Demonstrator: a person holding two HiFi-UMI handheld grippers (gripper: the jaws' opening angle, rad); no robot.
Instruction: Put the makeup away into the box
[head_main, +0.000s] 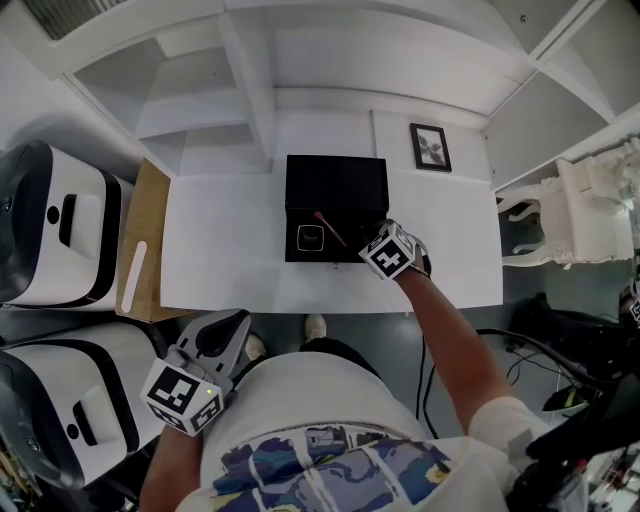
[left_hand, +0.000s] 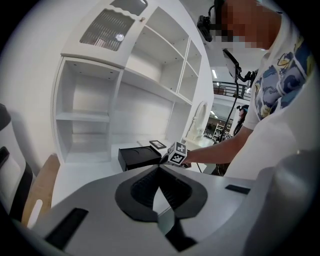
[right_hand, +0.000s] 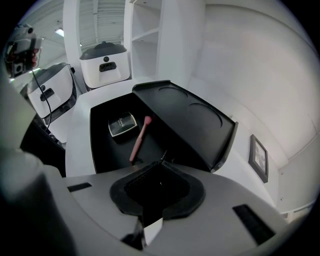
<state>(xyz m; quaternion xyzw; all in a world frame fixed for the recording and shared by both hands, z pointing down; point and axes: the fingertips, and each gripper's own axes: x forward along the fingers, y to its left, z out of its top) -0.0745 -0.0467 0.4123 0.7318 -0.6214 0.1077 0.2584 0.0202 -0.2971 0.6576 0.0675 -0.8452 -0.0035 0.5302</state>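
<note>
A black box stands open on the white desk, its lid raised at the back. Inside lie a square compact and a pink brush. My right gripper hangs over the box's front right corner, pointing steeply down, jaws shut with nothing between them. Low at the left, off the desk and beside my body, my left gripper has its jaws together and empty. It looks toward the box from a distance.
A framed picture leans at the desk's back right. White shelving rises behind the desk. Two white and black appliances and a wooden board stand at the left. A white ornate chair and cables are at the right.
</note>
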